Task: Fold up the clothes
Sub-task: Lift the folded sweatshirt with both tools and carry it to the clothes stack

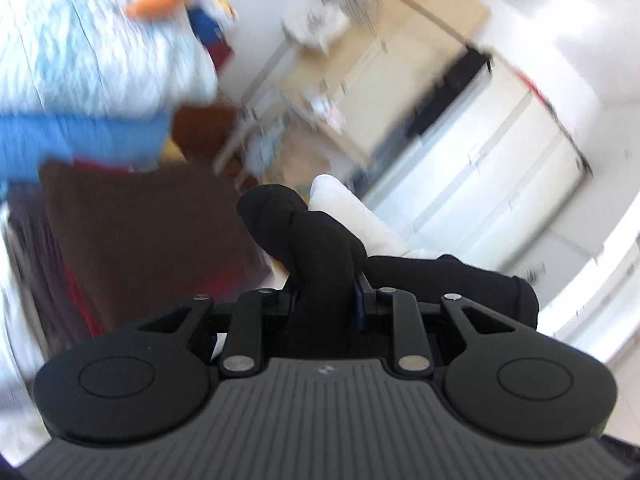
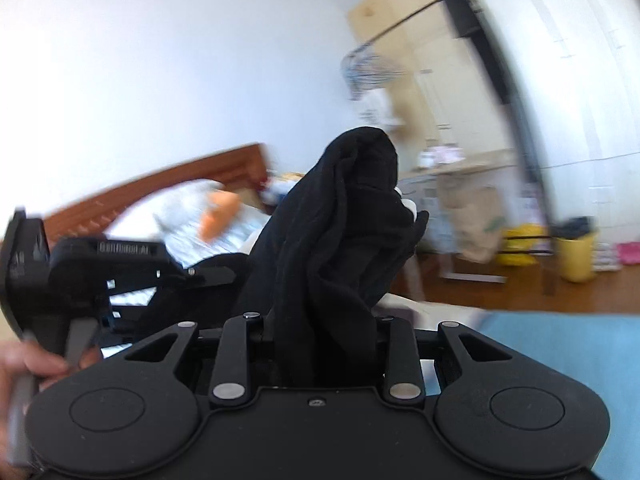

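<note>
A black garment (image 1: 316,248) is bunched between the jaws of my left gripper (image 1: 326,300), which is shut on it and held up in the air. The cloth trails off to the right (image 1: 480,284). In the right wrist view my right gripper (image 2: 324,332) is shut on the same black garment (image 2: 344,220), which stands up in a crumpled mass in front of the camera and hides the fingertips. The left gripper's body (image 2: 80,272) shows at the left of that view, held by a hand (image 2: 24,364). Both views are motion-blurred.
A bed with a light blue patterned quilt (image 1: 80,48), a brown cloth (image 1: 144,232) and a wooden headboard (image 2: 160,184) lies below. White wardrobes (image 1: 500,152), a beige cabinet (image 2: 404,20), a desk (image 2: 460,168), a yellow bin (image 2: 576,256) and a blue mat (image 2: 560,344) surround it.
</note>
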A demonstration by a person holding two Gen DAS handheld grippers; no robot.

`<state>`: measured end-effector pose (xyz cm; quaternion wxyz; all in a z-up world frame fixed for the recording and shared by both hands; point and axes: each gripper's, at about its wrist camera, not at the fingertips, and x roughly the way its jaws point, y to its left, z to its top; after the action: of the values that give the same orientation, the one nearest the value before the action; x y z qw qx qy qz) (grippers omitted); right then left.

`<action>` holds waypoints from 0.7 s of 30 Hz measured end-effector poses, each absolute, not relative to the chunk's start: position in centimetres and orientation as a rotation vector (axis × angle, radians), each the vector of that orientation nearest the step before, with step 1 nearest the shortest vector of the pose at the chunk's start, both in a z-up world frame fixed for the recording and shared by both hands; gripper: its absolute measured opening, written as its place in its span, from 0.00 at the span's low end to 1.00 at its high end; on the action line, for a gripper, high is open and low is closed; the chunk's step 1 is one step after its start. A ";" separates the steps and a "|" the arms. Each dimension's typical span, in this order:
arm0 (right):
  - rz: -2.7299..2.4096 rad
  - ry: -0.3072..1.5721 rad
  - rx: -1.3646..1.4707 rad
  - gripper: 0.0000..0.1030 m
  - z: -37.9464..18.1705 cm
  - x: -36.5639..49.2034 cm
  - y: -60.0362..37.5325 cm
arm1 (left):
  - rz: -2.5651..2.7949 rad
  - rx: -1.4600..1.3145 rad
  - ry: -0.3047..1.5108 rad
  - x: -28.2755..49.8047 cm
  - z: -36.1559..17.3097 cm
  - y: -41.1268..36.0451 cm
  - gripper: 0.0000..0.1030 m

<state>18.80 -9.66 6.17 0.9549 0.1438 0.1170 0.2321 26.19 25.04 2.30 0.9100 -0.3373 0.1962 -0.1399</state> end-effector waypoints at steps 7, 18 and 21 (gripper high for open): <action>0.601 0.079 0.030 0.34 7.8 24.1 -2.8 | -0.179 -0.877 0.181 28.1 -2.3 31.0 0.23; 0.702 0.222 -0.062 0.34 6.8 37.3 2.1 | -0.064 -0.850 0.267 33.0 -8.5 33.2 0.26; 0.718 0.275 -0.111 0.33 5.5 40.5 3.8 | -0.014 -0.786 0.330 33.9 -9.7 32.1 0.26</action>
<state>40.49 3.78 5.54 0.9255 -0.0544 0.1343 0.3500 33.87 32.10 -9.71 0.9105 -0.3813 0.1601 -0.0067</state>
